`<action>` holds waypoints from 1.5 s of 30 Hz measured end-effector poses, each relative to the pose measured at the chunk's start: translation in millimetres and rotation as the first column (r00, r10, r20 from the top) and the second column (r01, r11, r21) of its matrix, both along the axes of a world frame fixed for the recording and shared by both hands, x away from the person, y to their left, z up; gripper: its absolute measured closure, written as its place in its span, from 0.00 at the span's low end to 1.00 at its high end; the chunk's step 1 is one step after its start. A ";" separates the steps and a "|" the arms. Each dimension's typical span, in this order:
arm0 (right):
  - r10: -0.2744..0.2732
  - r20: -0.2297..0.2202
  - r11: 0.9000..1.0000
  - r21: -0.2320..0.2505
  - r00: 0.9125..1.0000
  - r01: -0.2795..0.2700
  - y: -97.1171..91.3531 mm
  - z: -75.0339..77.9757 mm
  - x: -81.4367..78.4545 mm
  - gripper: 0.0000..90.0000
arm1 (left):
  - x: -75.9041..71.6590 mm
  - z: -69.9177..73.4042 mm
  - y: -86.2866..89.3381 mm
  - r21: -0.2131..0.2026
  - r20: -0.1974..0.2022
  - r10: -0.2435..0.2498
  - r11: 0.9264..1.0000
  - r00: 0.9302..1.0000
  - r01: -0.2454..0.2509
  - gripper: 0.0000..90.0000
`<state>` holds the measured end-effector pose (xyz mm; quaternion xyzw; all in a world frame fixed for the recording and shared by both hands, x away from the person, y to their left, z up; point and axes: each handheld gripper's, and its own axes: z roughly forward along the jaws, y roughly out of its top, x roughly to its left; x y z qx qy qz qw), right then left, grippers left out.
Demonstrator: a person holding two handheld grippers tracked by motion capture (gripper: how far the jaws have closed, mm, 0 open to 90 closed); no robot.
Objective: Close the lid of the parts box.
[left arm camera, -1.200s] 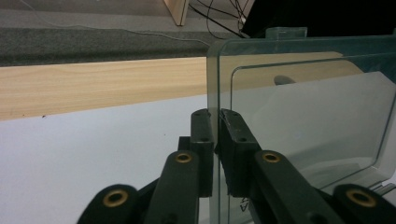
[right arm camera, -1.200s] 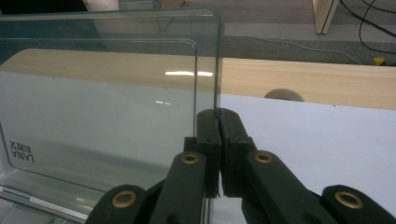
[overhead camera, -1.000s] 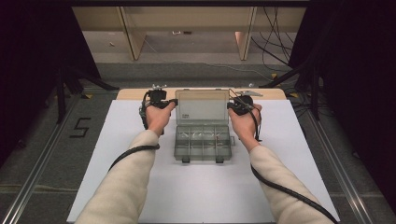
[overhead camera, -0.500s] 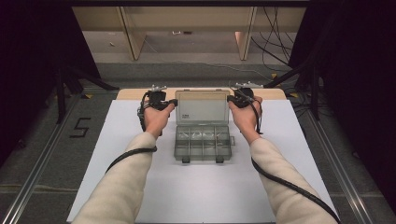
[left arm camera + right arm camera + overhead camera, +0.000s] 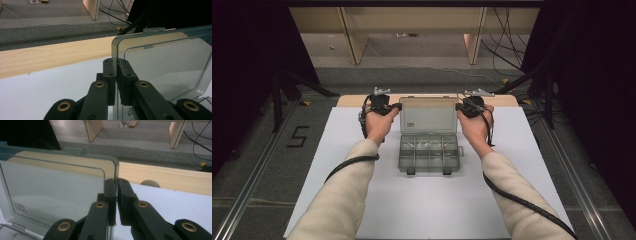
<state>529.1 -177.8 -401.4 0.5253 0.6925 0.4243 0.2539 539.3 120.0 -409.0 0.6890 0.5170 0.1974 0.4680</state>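
A clear grey compartment box point(image 5: 429, 156) lies open in the middle of the white mat. Its lid point(image 5: 428, 116) stands up at the far side. My left gripper point(image 5: 398, 106) is shut on the lid's left edge, near the top corner. In the left gripper view the two black pads point(image 5: 110, 72) pinch the rim of the lid point(image 5: 165, 62) between them. My right gripper point(image 5: 459, 106) is shut on the lid's right edge. In the right gripper view my gripper point(image 5: 117, 181) clamps the lid point(image 5: 57, 185) at its upper corner. The compartments look empty.
The white mat point(image 5: 362, 200) covers the table, with a strip of bare wood point(image 5: 50, 55) along the far edge and a round hole point(image 5: 150, 183) in it. Beyond are grey floor, cables point(image 5: 507, 30) and wooden legs point(image 5: 352, 35). Black cables trail from both grippers.
The right hand has edged slightly toward the table's far side with the lid's edge in its jaws. The left hand has kept still. Both grips hold.
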 end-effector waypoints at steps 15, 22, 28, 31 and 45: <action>0.017 0.020 1.000 0.012 1.000 -0.017 -5.3 0.3 -14.2 0.96 | -14.8 3.7 0.7 0.019 0.041 -0.028 0.999 0.999 0.027 0.96; 0.031 0.032 1.000 -0.004 0.999 -0.031 -5.5 1.6 -20.6 0.96 | -21.3 4.0 1.1 0.028 0.061 -0.034 0.999 0.998 0.032 0.96; 0.040 0.044 0.999 -0.013 0.998 -0.039 -5.8 2.2 -25.7 0.96 | -26.4 4.1 2.3 0.030 0.071 -0.045 0.999 0.996 0.043 0.96; 0.043 0.051 0.999 -0.014 0.998 -0.042 -5.7 2.3 -28.5 0.96 | -29.0 3.6 2.9 0.033 0.080 -0.046 0.999 0.996 0.043 0.96; 0.042 0.070 0.999 -0.023 0.997 -0.041 -5.6 1.4 -35.4 0.96 | -37.1 2.0 3.5 0.046 0.115 -0.054 0.998 0.992 0.049 0.96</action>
